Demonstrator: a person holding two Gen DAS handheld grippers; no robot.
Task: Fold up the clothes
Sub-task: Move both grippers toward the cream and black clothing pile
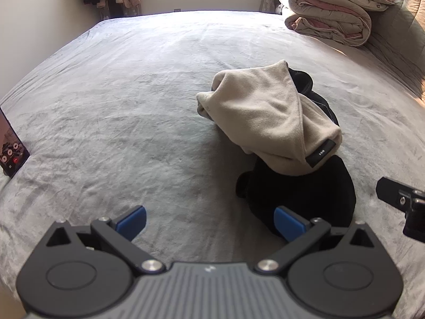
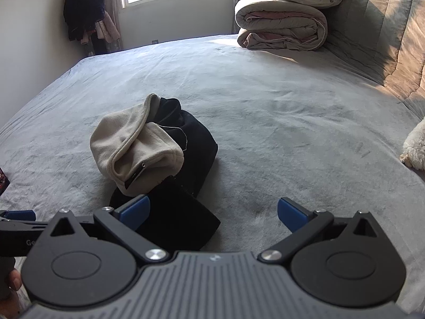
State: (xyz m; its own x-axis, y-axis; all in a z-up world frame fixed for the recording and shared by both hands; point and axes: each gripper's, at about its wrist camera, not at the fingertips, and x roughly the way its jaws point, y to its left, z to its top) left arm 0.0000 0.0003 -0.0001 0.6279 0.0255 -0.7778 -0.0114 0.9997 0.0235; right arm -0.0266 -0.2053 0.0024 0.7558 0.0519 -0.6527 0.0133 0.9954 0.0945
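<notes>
Beige fleece garment lay bunched in a loose heap on the grey bed, draped partly over a black garment that showed beneath and behind it. Neither was laid flat or squared; both sat crumpled, near the bed's front edge.

Left claw was spread wide and empty, low over the cover just left of the black cloth. Right claw was likewise spread and empty, its left finger over the black garment's near edge.

Handling, as a judgement: both pieces looked soft, light and limp, the fleece thick enough to hold bulky rolls and cling to the plush cover. No stiffness to lift by; a single pinch would probably drag the rest along. The best holds seemed to be a hem or seam edge, such as the beige edge bearing the small black tag, with the claws well apart.

Folded quilt and phone lay clear of the work.
</notes>
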